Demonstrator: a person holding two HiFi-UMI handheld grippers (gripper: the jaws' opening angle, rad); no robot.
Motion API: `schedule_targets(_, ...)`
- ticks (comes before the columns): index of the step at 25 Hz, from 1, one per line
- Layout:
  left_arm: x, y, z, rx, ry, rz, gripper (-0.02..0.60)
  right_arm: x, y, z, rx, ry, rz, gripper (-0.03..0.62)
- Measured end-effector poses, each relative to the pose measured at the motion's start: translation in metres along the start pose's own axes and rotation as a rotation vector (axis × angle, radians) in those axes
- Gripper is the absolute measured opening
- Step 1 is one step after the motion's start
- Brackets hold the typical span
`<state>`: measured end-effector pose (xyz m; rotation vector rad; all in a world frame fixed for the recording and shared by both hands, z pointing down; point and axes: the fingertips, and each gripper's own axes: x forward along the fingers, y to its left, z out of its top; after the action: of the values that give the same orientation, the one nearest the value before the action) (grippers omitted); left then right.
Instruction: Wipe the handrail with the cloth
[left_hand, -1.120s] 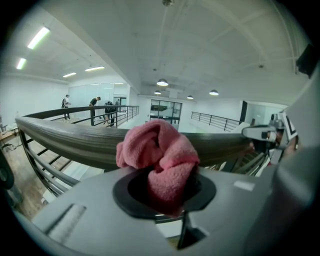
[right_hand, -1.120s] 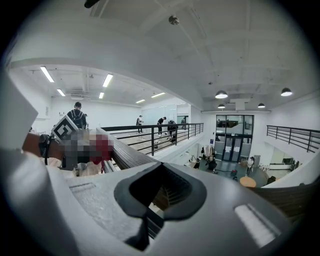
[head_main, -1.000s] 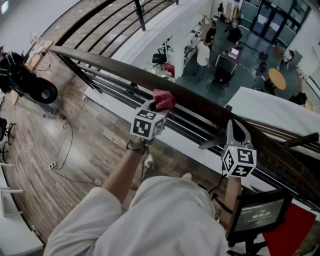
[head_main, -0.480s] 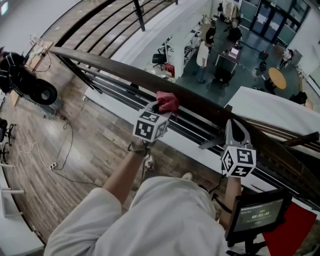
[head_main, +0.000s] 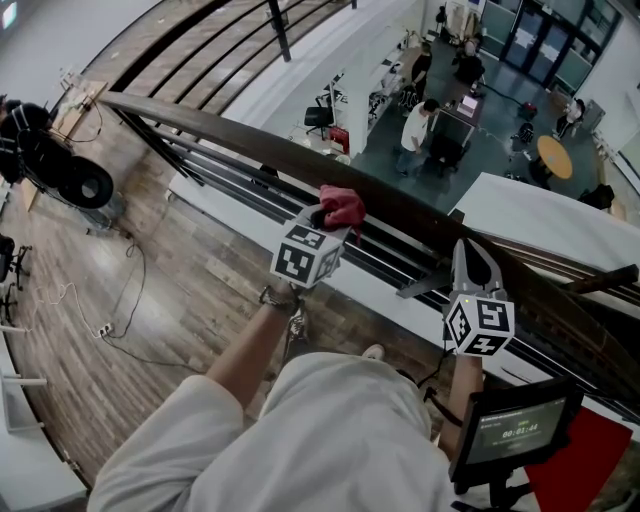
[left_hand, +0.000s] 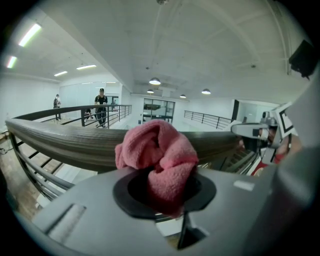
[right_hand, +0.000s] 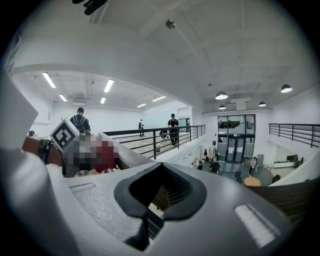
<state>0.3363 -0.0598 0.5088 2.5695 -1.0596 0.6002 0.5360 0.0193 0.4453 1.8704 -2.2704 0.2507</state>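
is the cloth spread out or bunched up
Bunched up: the cloth is a crumpled wad clamped in the left gripper, with its folds against the handrail.

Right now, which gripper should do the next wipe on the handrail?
Left, I think. The left gripper is shut on the pink cloth, right at the handrail. The right gripper holds nothing, its jaws together.

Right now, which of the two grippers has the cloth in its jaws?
The left gripper: its jaws are shut on the pink cloth at the handrail. The right gripper is shut with nothing between its jaws.
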Motion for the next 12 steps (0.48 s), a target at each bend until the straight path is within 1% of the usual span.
schedule_targets(5,0.003,-0.008,-0.001,0.007,0.005,-0.017,0.094,-0.007,-0.012,-0.001,0.011,-0.011,-0.033,0.002)
schedule_targets(12,0.006,-0.021,0.000,0.018,0.008,-0.036,0.094,-0.016,-0.019,-0.004,0.018,-0.007,-0.043,0.002)
